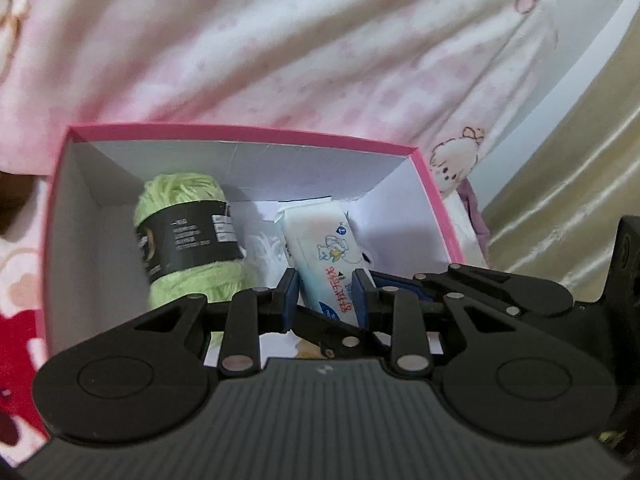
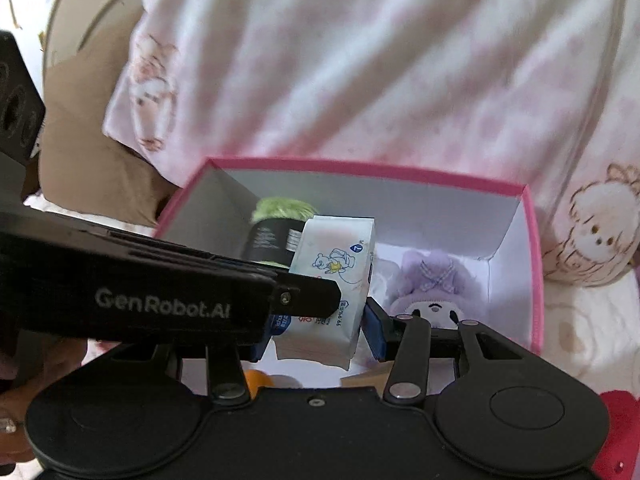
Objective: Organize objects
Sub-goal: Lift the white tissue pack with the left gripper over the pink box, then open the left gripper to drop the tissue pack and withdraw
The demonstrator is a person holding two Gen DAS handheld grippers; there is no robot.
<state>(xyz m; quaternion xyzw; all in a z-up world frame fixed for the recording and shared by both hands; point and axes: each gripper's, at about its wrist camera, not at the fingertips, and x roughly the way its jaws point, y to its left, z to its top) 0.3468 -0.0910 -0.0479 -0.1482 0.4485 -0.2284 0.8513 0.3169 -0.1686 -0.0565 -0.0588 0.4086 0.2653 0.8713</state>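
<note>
A pink box with white inside (image 1: 436, 196) (image 2: 534, 264) lies on a patterned bedspread. My left gripper (image 1: 325, 292) is shut on a white wipes pack with a blue bear print (image 1: 320, 248) and holds it over the box. In the right wrist view the same pack (image 2: 332, 276) sits between the right gripper's (image 2: 316, 332) blue pads, and the left gripper (image 2: 160, 300) crosses from the left and grips it. A green yarn ball with a black label (image 1: 188, 236) (image 2: 276, 228) stands in the box's left part. A purple plush toy (image 2: 430, 284) lies at its right.
A pink-white quilt with bear prints (image 1: 280, 48) (image 2: 380, 60) rises behind the box. An orange object (image 2: 258, 380) and a tan block (image 2: 364, 382) lie in the box's near part. A beige satin cloth (image 1: 580, 184) is at the right.
</note>
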